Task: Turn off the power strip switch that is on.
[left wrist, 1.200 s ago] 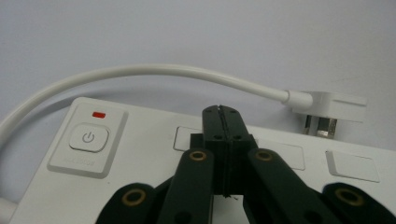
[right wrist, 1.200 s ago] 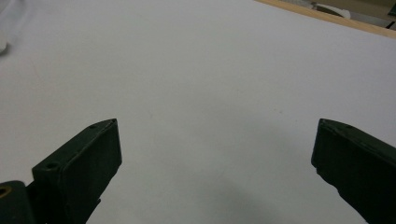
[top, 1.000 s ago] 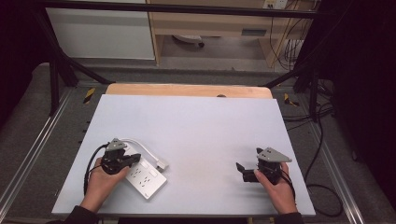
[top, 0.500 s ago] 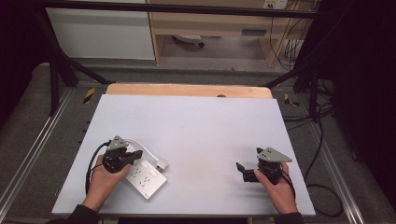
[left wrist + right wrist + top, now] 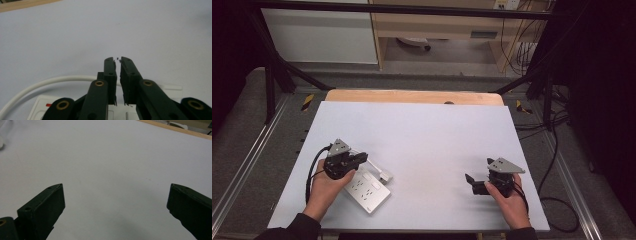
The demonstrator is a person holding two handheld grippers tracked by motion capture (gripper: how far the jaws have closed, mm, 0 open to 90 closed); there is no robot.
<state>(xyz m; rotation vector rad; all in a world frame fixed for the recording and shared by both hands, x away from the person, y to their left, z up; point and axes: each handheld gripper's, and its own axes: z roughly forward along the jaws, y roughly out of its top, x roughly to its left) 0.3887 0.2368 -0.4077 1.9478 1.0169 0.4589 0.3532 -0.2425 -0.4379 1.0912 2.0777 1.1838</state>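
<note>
Matte white table (image 5: 422,130); flat rectangular power strip (image 5: 368,188)

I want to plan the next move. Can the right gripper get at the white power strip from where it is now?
Probably yes. The right gripper is open and bare table lies between it and the power strip. But the left gripper hangs over the strip's near end, so only the free end seems reachable.

Left tool (image 5: 362,159) over power strip (image 5: 367,187), seemingly closed; right tool (image 5: 469,181) apart.
</note>
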